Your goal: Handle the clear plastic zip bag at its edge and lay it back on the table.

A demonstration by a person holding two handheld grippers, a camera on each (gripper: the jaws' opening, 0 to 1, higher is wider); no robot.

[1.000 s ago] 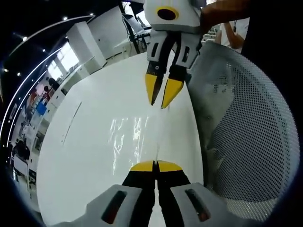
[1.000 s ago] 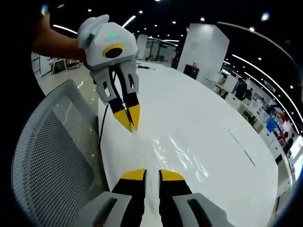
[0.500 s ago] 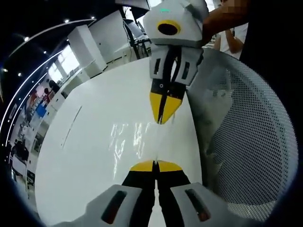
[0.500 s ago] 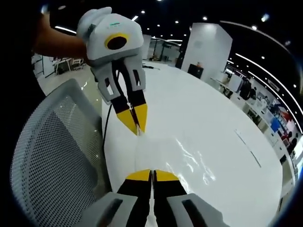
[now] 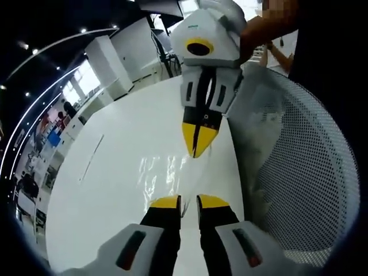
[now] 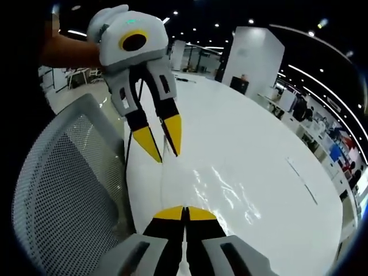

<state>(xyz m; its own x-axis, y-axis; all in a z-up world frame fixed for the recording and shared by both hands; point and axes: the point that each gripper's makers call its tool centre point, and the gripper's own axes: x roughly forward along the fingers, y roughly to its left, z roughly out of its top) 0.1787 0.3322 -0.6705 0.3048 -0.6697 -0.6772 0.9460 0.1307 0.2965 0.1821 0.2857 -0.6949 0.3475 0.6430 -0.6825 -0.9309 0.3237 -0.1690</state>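
The clear plastic zip bag [image 5: 163, 172] lies flat on the white table [image 5: 109, 201], showing mostly as glare. In the left gripper view, my left gripper [image 5: 188, 202] stands open at the bag's near edge, with a gap between its yellow tips. Across the bag, my right gripper [image 5: 196, 145] points down, shut on the far edge. In the right gripper view, the right gripper [image 6: 184, 214] is shut on the edge of the bag [image 6: 224, 190], and the left gripper [image 6: 162, 141] hangs open just above the opposite edge.
A grey mesh chair back [image 5: 305, 172] [image 6: 63, 190] stands against the table's edge beside both grippers. A thin dark line [image 6: 302, 179] marks the table [image 6: 259, 132] beyond the bag. A hand [image 6: 63, 52] holds the left gripper. An office hall lies behind.
My left gripper has opened and let go of the bag's edge. My right gripper, open a second ago, has shut on the opposite edge and stays shut.
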